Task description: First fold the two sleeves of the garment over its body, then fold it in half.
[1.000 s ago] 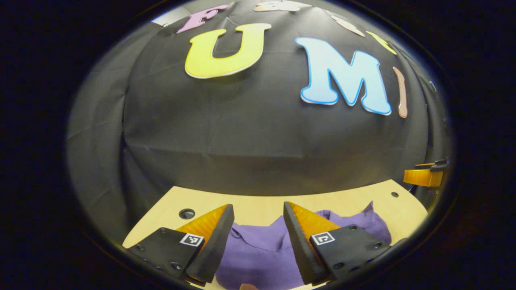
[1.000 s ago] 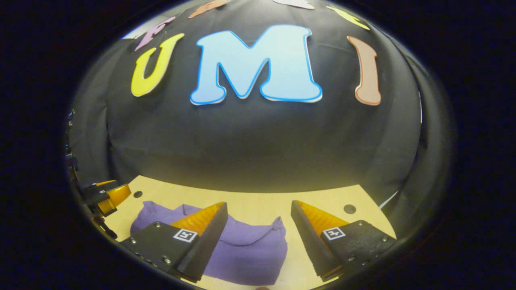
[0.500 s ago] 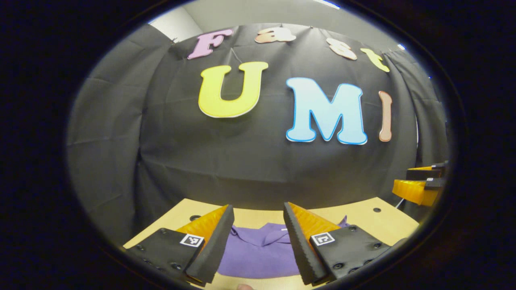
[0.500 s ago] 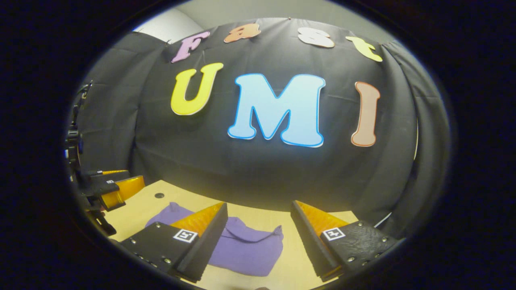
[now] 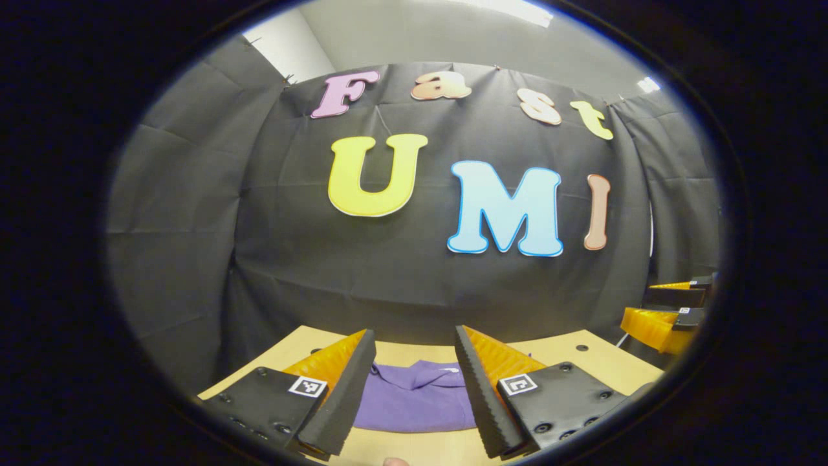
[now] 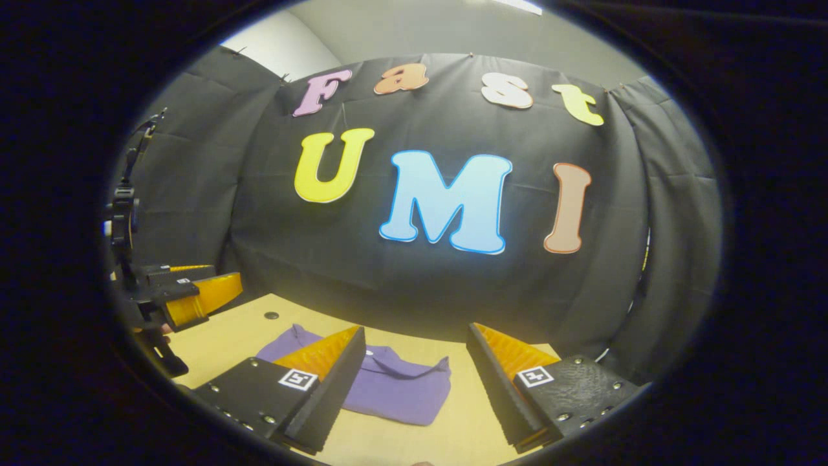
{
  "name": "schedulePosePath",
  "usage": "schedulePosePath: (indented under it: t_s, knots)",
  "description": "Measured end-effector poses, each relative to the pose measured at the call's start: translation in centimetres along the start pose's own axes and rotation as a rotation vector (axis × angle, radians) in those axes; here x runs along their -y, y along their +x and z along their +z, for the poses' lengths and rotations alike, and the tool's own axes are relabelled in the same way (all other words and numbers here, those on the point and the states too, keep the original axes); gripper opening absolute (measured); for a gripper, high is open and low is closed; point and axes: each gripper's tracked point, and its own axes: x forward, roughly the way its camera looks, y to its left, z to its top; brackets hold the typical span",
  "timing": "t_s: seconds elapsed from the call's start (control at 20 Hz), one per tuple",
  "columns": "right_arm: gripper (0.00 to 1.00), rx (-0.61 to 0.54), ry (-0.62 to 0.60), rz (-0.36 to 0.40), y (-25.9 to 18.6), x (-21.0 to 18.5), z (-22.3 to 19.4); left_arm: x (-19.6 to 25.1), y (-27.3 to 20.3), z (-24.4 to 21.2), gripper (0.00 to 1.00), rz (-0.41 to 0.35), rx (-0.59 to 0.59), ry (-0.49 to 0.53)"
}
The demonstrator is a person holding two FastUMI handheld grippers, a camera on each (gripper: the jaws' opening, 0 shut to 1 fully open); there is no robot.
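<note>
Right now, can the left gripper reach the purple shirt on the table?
Probably yes: the left gripper is open, the purple shirt lies ahead between its fingers, and nothing stands between them.

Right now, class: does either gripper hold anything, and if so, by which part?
Nothing is held. The left gripper and right gripper are both open, above the purple garment lying on the table.

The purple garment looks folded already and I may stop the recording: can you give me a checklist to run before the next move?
1. Purple garment lies on the table as a compact bundle: ok.
2. No sleeve sticks out of the bundle: ok on the sides in view; far side cannot tell.
3. Left gripper open, holding nothing: ok.
4. Right gripper open, holding nothing: ok.
5. Both grippers apart from the cloth: ok.
6. Edges squarely aligned: cannot tell.
</note>
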Motion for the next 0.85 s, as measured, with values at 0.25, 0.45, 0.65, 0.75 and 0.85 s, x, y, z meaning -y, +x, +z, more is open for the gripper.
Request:
schedulePosePath:
  t_s: [0.25, 0.45, 0.65, 0.75, 0.85]
  knots:
    - [0.96, -0.017, -0.003, -0.040, -4.8, -1.3, -0.7, -0.6, -3.7, 0.5, 0.80, -0.022, 0.007, 0.059]
    - [0.96, -0.046, -0.018, -0.062, -7.8, -2.2, -1.5, 0.1, -6.3, 0.7, 0.80, -0.047, 0.008, 0.087]
    - [0.94, -0.032, -0.002, -0.081, -8.9, -2.3, -1.0, 1.0, -8.1, 0.6, 0.81, -0.062, 0.009, 0.131]
    - [0.96, -0.014, 0.022, -0.075, -9.1, -2.5, -0.5, 1.9, -8.8, 0.6, 0.81, -0.079, 0.013, 0.134]
    - [0.96, -0.010, 0.027, -0.074, -9.3, -2.4, -0.4, 2.5, -9.4, 0.7, 0.81, -0.082, 0.015, 0.128]
